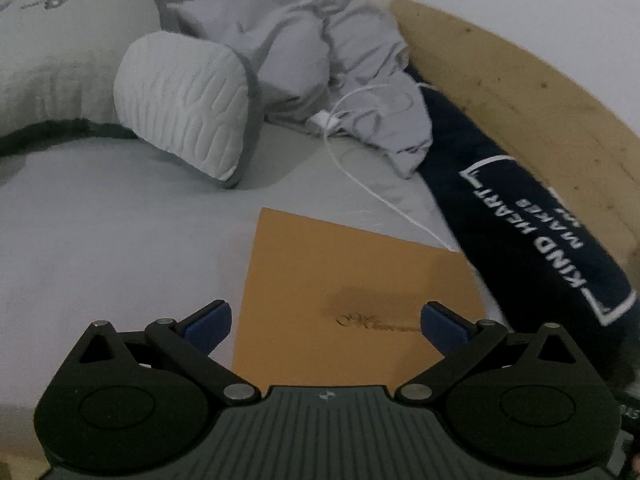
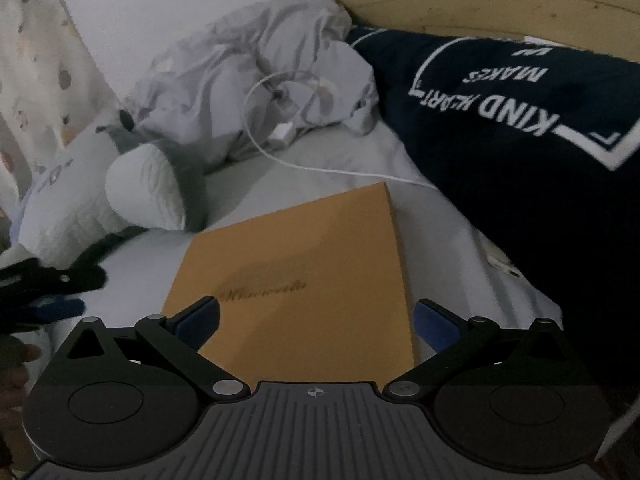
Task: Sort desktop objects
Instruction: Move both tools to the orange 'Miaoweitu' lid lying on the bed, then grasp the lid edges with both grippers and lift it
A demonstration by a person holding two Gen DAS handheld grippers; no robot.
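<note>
A flat tan notebook (image 1: 352, 280) with embossed script on its cover lies on the grey bed sheet (image 1: 100, 240). My left gripper (image 1: 326, 320) hovers over the notebook's near end, open, with nothing between its blue pads. In the right wrist view the same notebook (image 2: 312, 272) lies tilted, and my right gripper (image 2: 316, 318) is open above its near edge, its fingers straddling the cover without touching it. The left gripper (image 2: 52, 280) shows at that view's left edge.
A white ribbed pillow (image 1: 180, 108) and crumpled grey bedding (image 1: 312, 52) lie beyond the notebook. A white charging cable (image 1: 380, 196) runs across the sheet. A navy pillow with white lettering (image 1: 532, 232) leans on the wooden headboard (image 1: 520, 92) at right.
</note>
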